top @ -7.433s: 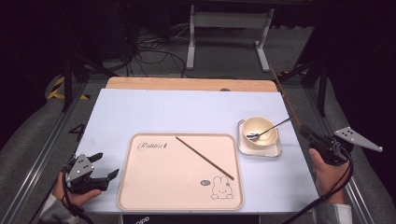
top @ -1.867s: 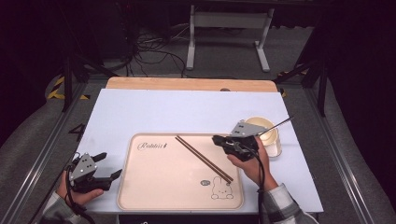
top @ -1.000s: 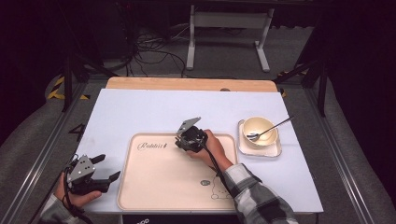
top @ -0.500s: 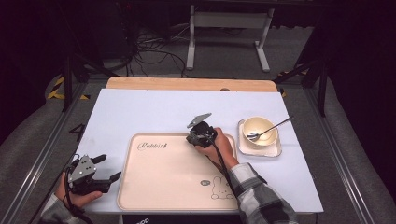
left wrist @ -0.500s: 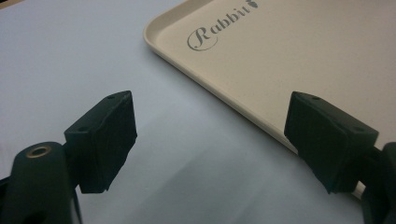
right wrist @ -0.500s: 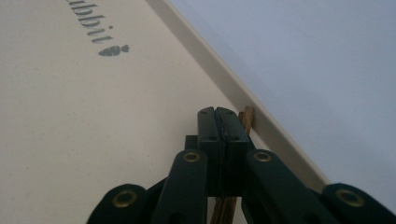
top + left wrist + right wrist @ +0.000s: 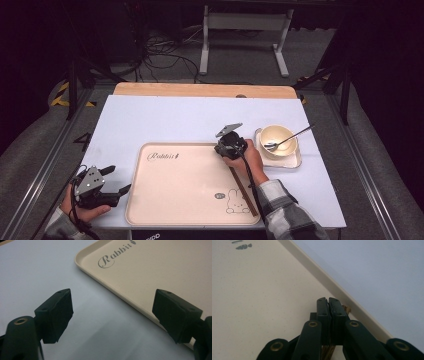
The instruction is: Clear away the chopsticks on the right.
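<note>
The pair of thin brown wooden chopsticks [image 7: 243,187] is clamped between the right gripper [image 7: 328,301] jaws, on the beige rabbit-printed tray [image 7: 165,200]; placement likely remains. The left gripper [image 7: 112,312] jaws stand apart, empty.

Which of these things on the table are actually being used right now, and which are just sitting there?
In use:
- chopsticks, pinched between the shut jaws of the right gripper
- tray, over whose right edge they lie

Just lying about:
- bowl with a spoon in it, on a small dish
- left gripper, open, beside the tray
</note>
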`<state>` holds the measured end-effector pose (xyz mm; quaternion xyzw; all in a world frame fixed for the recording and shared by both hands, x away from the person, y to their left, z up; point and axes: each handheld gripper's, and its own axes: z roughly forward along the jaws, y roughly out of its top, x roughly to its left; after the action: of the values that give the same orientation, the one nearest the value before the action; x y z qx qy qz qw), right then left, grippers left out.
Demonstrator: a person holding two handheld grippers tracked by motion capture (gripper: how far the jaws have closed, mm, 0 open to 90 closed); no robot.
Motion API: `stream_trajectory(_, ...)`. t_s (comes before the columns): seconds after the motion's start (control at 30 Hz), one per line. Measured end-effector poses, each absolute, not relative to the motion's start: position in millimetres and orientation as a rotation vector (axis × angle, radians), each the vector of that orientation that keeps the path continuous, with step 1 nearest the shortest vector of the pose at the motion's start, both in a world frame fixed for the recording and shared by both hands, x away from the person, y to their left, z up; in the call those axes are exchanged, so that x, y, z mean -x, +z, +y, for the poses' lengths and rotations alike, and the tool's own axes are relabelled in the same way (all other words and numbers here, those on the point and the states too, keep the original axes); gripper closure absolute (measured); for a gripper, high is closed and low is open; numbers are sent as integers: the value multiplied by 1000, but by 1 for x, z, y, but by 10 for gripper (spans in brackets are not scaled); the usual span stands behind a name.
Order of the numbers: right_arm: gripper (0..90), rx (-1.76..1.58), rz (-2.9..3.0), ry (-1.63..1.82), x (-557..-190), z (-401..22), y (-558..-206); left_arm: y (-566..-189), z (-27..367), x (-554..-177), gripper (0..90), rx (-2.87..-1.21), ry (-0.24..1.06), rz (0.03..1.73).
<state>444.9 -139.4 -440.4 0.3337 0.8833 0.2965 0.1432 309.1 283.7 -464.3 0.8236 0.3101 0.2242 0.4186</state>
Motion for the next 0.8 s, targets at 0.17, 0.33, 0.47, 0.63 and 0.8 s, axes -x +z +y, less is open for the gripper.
stream_trajectory(0.17, 878, -956, 2505, 817, -438, -150, -441, -464, 283, -309, 175, -2064, 562, 776)
stream_trajectory(0.33, 882, -946, 2478, 781, -431, -162, -441, -463, 283, -309, 175, -2064, 568, 772)
stream_trajectory(0.47, 883, -941, 2466, 757, -425, -170, -441, -463, 282, -309, 175, -2065, 564, 775)
stream_trajectory(0.63, 883, -945, 2441, 716, -419, -182, -440, -463, 282, -309, 175, -2065, 567, 774)
stream_trajectory(0.8, 879, -954, 2428, 710, -417, -190, -440, -463, 282, -309, 175, -2067, 562, 777)
